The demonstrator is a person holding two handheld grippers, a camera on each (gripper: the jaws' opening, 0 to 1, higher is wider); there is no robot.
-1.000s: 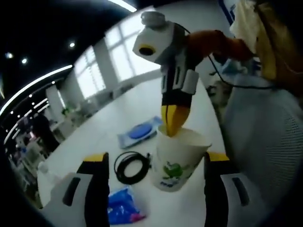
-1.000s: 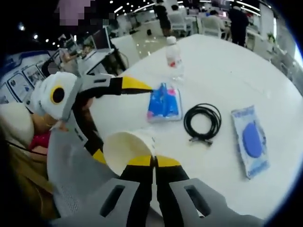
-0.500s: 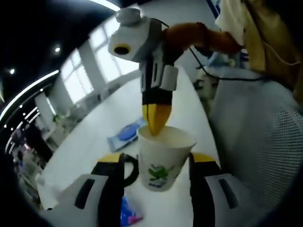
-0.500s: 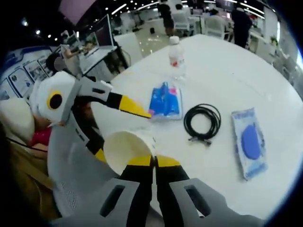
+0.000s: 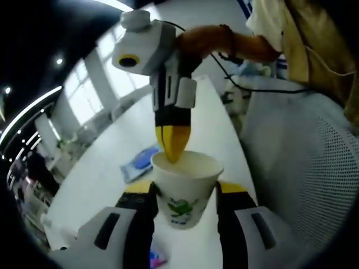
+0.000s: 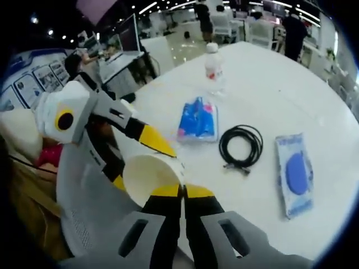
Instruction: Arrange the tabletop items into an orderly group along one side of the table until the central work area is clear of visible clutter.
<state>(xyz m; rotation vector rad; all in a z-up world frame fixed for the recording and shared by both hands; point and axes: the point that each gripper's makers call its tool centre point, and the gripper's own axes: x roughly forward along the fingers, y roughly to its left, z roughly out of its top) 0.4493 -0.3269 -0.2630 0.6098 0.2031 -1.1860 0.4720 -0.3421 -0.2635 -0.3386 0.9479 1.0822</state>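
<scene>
the white counter (image 6: 291,84) is seen spread with a blue-disc packet (image 6: 295,174), a coiled black cable (image 6: 241,147), a blue wipes pack (image 6: 197,120) and a clear water bottle (image 6: 212,66), all lying apart from one another toward the far side. the paper cup (image 5: 185,188) is held off the counter near its edge, close to a mesh chair back (image 5: 303,168); in the right gripper view the cup's open mouth (image 6: 151,179) is seen just ahead of the jaws. the right gripper (image 5: 173,147) is closed, its yellow jaws pinched together on the cup's rim. the left gripper (image 5: 182,193) is set narrow, one jaw at each side of the cup's wall; contact is likely, but a firm clamp cannot be told. the cup is judged light, thin and easily crushed, with a wall that buckles under squeeze, so hold is best taken low on the body with gentle pressure, or at the rolled rim, which is its stiffest part. compared with a second ago, the left gripper's jaws are drawn in closer around the cup, the cup is seen larger and more centred between them, and the cable and wipes pack are mostly hidden behind it; the right gripper's pinch on the rim is unchanged.
</scene>
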